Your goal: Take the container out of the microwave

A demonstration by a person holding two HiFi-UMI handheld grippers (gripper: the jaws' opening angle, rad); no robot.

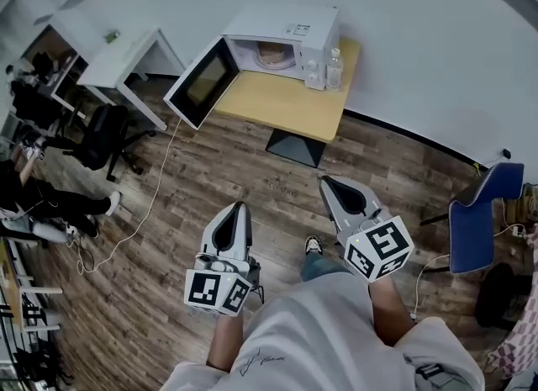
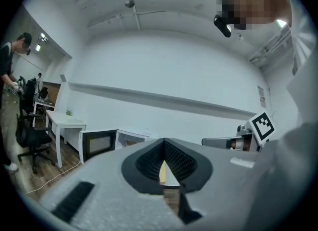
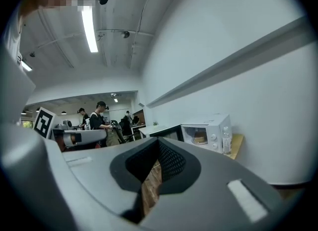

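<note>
Standing well back from the table [image 1: 286,108], the person held the left gripper [image 1: 238,208] clenched and empty over the floor [image 1: 210,171]. Far beyond it, the microwave [image 1: 290,34] sat on the table with its door [image 1: 202,82] swung open to the left, the container [image 1: 273,55] inside its cavity. A bottle [image 1: 334,68] stood just right of it. The right gripper [image 1: 328,182] was likewise clenched on nothing.
</note>
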